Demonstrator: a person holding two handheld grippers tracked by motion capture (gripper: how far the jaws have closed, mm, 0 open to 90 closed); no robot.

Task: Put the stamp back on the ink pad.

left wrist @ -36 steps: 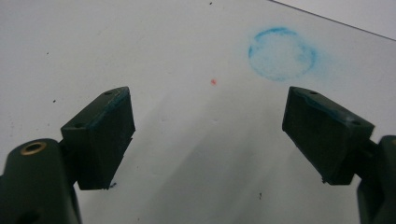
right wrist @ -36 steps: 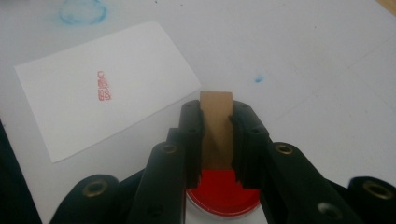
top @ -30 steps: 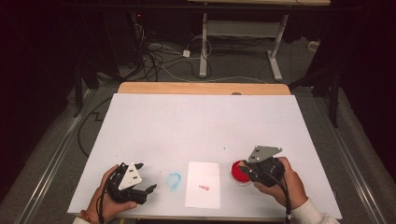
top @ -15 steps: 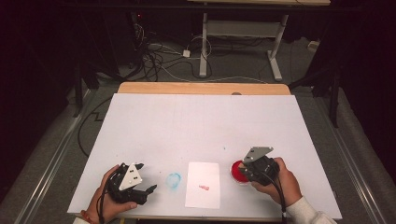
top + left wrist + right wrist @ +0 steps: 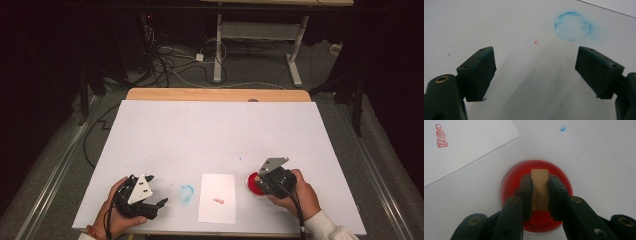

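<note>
- Now our right gripper [image 5: 539,192] clamps its jaws on the stamp [image 5: 539,187], over the ink dish [image 5: 509,182].
- We risk smearing ink if it tilts.
- Left gripper [image 5: 535,72] jaws gape, empty, over the worktop [image 5: 210,135].

Paper sheet [image 5: 217,197] lies between ink ring [image 5: 185,193] and ink dish [image 5: 256,184]
</note>
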